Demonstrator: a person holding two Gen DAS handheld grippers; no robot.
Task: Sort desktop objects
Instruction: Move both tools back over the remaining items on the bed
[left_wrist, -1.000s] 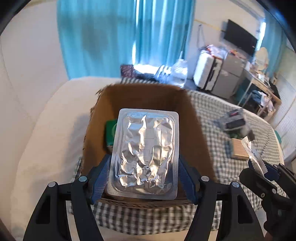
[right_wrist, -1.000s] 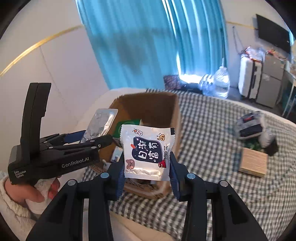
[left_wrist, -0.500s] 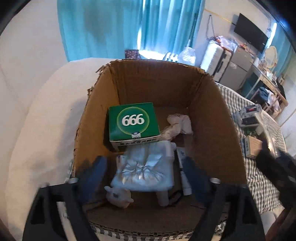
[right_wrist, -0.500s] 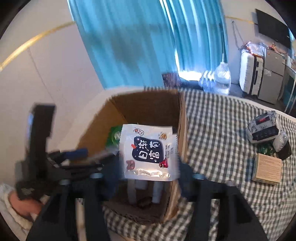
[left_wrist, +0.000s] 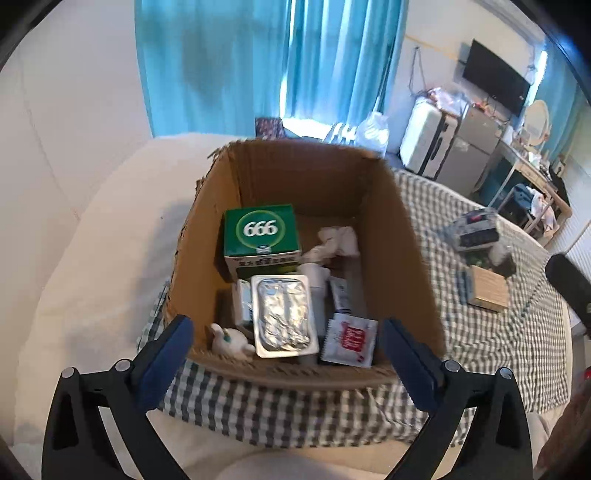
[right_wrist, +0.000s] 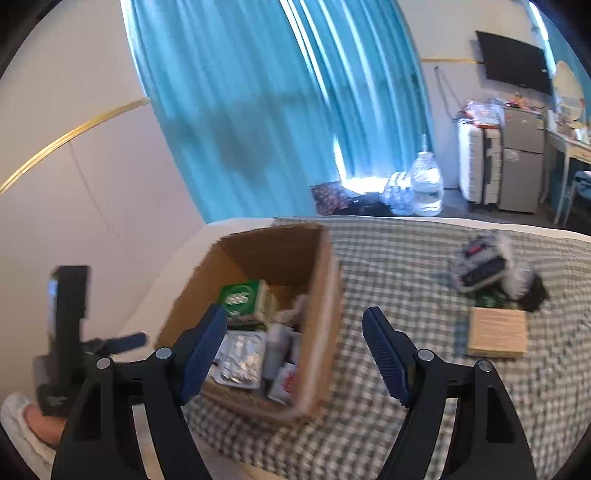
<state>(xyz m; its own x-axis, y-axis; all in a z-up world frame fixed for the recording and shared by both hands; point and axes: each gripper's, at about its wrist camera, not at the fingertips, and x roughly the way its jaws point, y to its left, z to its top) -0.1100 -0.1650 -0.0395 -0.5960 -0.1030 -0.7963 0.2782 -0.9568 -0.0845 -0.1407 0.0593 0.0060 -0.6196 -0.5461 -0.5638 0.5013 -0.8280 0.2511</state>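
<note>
Both grippers empty, jaws opening above the cardboard box (left_wrist: 399, 236).
The left gripper (left_wrist: 286, 345) and right gripper (right_wrist: 295, 343) grasp nothing; the remaining small kraft box (right_wrist: 496, 332) looks light and stiff, best pinched across its flat sides.

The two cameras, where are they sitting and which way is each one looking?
Left wrist: sits on the left gripper, looking down into the brown cardboard box; only its open jaws show.
Right wrist: sits on the right gripper, facing the box and green checked cloth; its opening jaws and a hand show.
Shared: the box and foil blister pack.
</note>
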